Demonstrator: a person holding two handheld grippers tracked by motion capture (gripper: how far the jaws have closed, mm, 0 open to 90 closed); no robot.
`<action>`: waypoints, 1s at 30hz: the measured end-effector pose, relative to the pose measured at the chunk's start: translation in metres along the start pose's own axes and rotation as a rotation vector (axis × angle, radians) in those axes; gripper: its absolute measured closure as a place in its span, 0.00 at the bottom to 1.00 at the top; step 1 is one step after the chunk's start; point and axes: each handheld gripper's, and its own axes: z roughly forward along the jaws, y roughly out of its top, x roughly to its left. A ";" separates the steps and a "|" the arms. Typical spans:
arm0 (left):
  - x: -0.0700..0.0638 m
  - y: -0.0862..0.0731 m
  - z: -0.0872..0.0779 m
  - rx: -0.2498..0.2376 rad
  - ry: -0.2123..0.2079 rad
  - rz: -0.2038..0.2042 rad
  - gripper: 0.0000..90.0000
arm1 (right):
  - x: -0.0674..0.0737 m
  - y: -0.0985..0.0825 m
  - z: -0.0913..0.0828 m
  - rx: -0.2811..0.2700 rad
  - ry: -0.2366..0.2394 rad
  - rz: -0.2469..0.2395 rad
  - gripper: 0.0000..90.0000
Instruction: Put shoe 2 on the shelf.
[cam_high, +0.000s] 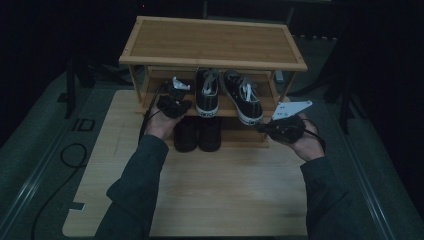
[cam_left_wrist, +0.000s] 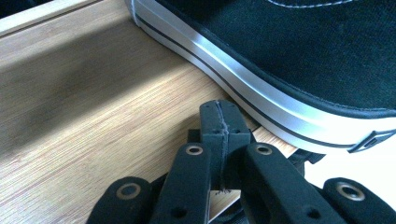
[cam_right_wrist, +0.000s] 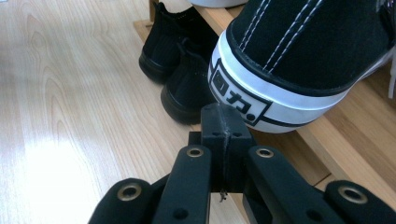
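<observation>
Two black canvas sneakers with white soles stand on the middle shelf of a bamboo shoe rack (cam_high: 210, 42). The left sneaker (cam_high: 207, 92) points straight in. The right sneaker (cam_high: 242, 97) lies at an angle, and its heel (cam_right_wrist: 261, 93) overhangs the shelf's front edge. My left gripper (cam_high: 179, 94) is shut and empty over the shelf, and its tips (cam_left_wrist: 219, 112) sit just beside the left sneaker's white sole (cam_left_wrist: 261, 88). My right gripper (cam_high: 261, 127) is shut and empty too. Its tips (cam_right_wrist: 222, 116) are just below and in front of the right sneaker's heel.
A pair of plain black shoes (cam_high: 197, 134) stands under the middle shelf, toes inward, also in the right gripper view (cam_right_wrist: 180, 60). The rack rests on a pale wooden board (cam_high: 220, 185). A black cable (cam_high: 70, 155) loops on the grey floor at left. Dark stand legs (cam_high: 345, 100) flank the rack.
</observation>
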 end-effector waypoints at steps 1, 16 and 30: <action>0.000 0.000 0.000 0.002 0.000 0.002 1.00 | 0.000 0.001 0.000 -0.003 0.000 0.001 1.00; 0.000 0.000 0.000 0.000 -0.001 -0.001 1.00 | 0.001 0.014 0.002 -0.037 -0.009 0.005 1.00; 0.000 0.000 0.000 0.001 -0.001 0.001 1.00 | 0.005 0.009 0.012 -0.021 0.007 0.008 1.00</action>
